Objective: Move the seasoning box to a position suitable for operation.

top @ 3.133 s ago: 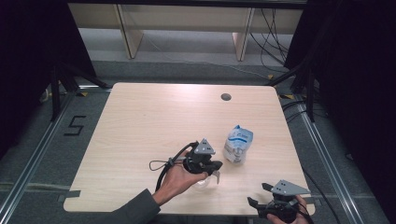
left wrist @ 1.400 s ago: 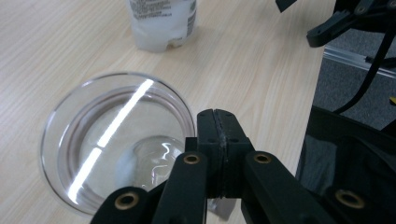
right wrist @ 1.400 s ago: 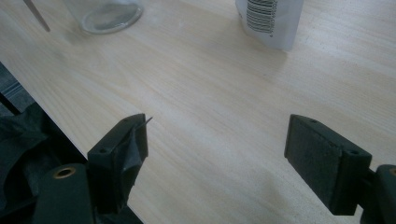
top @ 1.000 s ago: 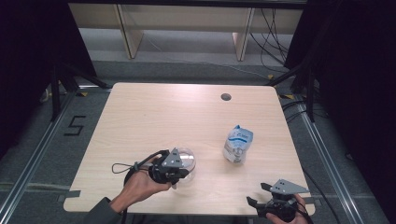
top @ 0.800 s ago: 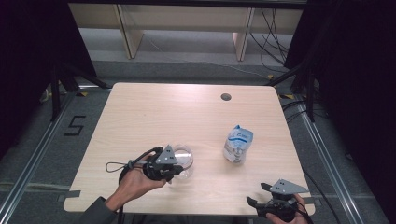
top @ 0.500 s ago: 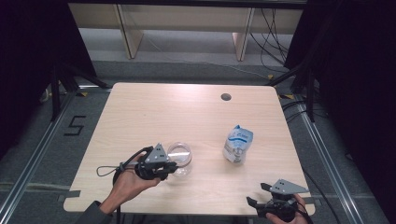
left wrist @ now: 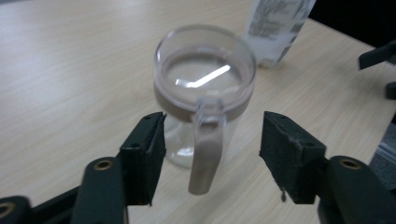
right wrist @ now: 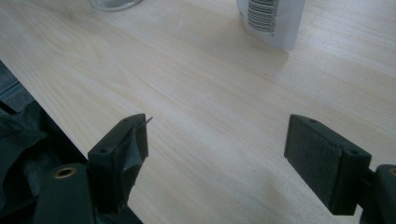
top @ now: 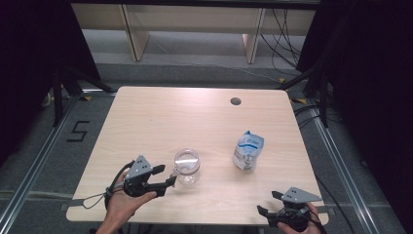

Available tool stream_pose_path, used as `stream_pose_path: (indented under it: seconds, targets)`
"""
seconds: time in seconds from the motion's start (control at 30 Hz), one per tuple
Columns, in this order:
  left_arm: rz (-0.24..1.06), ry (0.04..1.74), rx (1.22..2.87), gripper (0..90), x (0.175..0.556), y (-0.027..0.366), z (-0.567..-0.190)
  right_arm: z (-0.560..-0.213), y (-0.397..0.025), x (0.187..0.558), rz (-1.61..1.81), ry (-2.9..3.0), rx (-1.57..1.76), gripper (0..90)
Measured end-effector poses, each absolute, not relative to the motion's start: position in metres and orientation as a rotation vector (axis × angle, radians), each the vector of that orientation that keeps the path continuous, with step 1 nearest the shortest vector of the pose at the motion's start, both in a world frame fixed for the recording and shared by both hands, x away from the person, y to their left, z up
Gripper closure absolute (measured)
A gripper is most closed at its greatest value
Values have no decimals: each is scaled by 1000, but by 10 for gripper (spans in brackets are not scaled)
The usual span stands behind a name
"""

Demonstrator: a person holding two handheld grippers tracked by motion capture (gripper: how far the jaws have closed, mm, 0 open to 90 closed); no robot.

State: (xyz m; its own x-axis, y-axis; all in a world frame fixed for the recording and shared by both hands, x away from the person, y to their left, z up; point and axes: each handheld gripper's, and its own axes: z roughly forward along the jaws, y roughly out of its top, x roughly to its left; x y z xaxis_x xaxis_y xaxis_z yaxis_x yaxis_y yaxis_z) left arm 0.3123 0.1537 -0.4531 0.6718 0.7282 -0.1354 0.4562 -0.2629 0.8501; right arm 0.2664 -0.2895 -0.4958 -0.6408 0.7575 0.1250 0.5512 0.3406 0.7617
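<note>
A clear glass mug point(top: 186, 165) stands upright on the wooden table point(top: 195, 117), front and left of centre. My left gripper point(top: 168, 175) is just left of it and open. In the left gripper view the mug point(left wrist: 205, 79) turns its handle point(left wrist: 204, 154) toward me, and the handle sits in the gap of my left gripper point(left wrist: 215, 140), with neither pad touching it. A white pouch point(top: 248, 150) stands to the mug's right. My right gripper point(top: 268, 203) rests open at the front right edge. In its own view my right gripper point(right wrist: 217, 144) holds nothing, and the pouch point(right wrist: 273, 18) is ahead.
A round cable hole point(top: 235, 101) sits near the table's far edge. Black cable point(top: 97, 199) trails from the left gripper over the front edge. Dark curtains and metal frame rails flank the table, with shelving behind.
My left hand has moved left along the table's front, with the mug shifting left away from the pouch. The gripper has since backed off a little. The right gripper has stayed put.
</note>
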Motion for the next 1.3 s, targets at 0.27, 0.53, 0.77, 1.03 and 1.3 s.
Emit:
stream_pose_path:
  seconds: [0.27,0.53,0.77,1.03,1.3]
  targets:
    - [399,940,1936,343,318,147,-471,-496,-289,266,1178,2348,1185,225]
    - [378,901,1939,498,326,142,-482,-496,-289,266,1164,2357,1167,225]
    - [349,843,1931,684,327,141,-483,-496,-289,266,1168,2364,1163,225]
    - [351,768,1966,723,329,144,-482,-496,-287,265,1177,2357,1184,225]
    - [307,720,1955,724,330,145,-485,-496,-288,266,1173,2366,1151,225]
